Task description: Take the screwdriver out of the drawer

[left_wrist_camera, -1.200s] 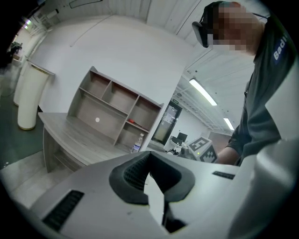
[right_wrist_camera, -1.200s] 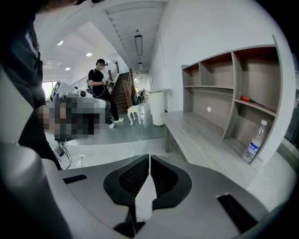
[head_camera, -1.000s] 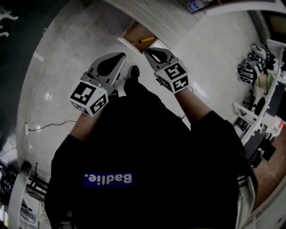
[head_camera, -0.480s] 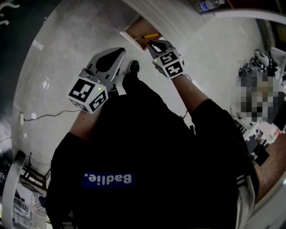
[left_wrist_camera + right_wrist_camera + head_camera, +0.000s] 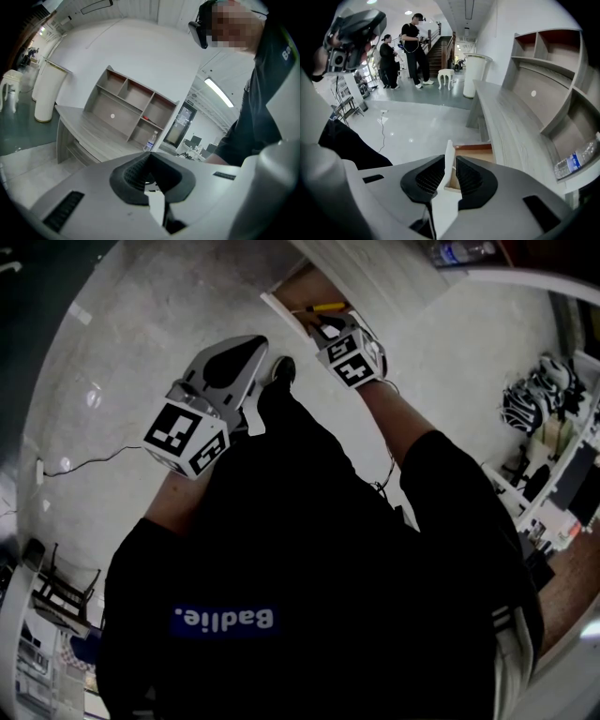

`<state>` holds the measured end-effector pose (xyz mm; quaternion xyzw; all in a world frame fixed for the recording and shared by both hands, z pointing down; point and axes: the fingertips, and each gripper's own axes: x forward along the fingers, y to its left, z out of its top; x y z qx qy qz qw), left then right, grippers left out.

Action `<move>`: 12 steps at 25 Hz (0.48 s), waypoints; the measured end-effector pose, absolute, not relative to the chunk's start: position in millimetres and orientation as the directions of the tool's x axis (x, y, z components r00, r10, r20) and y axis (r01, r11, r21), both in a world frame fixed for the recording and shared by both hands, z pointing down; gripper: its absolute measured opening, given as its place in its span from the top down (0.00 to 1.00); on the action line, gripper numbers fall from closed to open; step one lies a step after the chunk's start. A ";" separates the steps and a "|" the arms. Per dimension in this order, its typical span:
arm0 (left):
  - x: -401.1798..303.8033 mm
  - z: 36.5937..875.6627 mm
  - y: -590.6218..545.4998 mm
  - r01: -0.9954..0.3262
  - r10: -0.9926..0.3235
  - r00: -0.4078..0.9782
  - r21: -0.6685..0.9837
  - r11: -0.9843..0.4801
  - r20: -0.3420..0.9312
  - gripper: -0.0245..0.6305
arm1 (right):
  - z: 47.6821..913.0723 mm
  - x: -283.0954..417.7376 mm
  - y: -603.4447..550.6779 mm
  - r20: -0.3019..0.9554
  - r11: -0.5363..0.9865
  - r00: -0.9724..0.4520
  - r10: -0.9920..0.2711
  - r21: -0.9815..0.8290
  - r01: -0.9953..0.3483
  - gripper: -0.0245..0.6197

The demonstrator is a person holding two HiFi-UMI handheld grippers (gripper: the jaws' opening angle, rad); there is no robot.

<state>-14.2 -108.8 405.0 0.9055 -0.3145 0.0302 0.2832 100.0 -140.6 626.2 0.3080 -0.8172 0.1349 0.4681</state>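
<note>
The wooden drawer (image 5: 302, 289) stands pulled out under the desk at the top of the head view. A yellow-handled screwdriver (image 5: 325, 307) lies inside it. My right gripper (image 5: 324, 326) reaches just short of the screwdriver, above the drawer's white front panel (image 5: 281, 313). In the right gripper view the right gripper (image 5: 450, 174) shows a narrow gap between its pads, with the panel's edge (image 5: 449, 152) in line with that gap and the drawer (image 5: 477, 153) beyond; the screwdriver is hidden there. My left gripper (image 5: 257, 341) hangs back over the floor, its jaws together and empty, as the left gripper (image 5: 149, 156) also appears in its own view.
A long grey desk (image 5: 506, 122) carries a shelf unit (image 5: 136, 101) and a water bottle (image 5: 577, 160). A white round bin (image 5: 476, 72) and a stool (image 5: 445, 76) stand past the desk's end. Two people (image 5: 412, 44) stand far off. A cable (image 5: 89, 465) lies on the floor.
My right gripper has moved forward to the open drawer, closing on the screwdriver. The left gripper has stayed about where it was.
</note>
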 end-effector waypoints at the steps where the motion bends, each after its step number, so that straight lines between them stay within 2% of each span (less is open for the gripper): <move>1: -16.3 407.1 -107.9 -0.590 -0.553 0.798 0.494 -0.638 0.239 0.96 | 632.6 100.9 -140.9 0.857 0.784 -0.360 -0.370 0.080 -0.615 0.81; 12: -42.0 424.0 -103.8 -0.624 -0.583 0.769 0.504 -0.597 0.262 0.96 | 705.7 117.8 -145.4 0.929 0.879 -0.174 -0.328 0.232 -0.415 0.79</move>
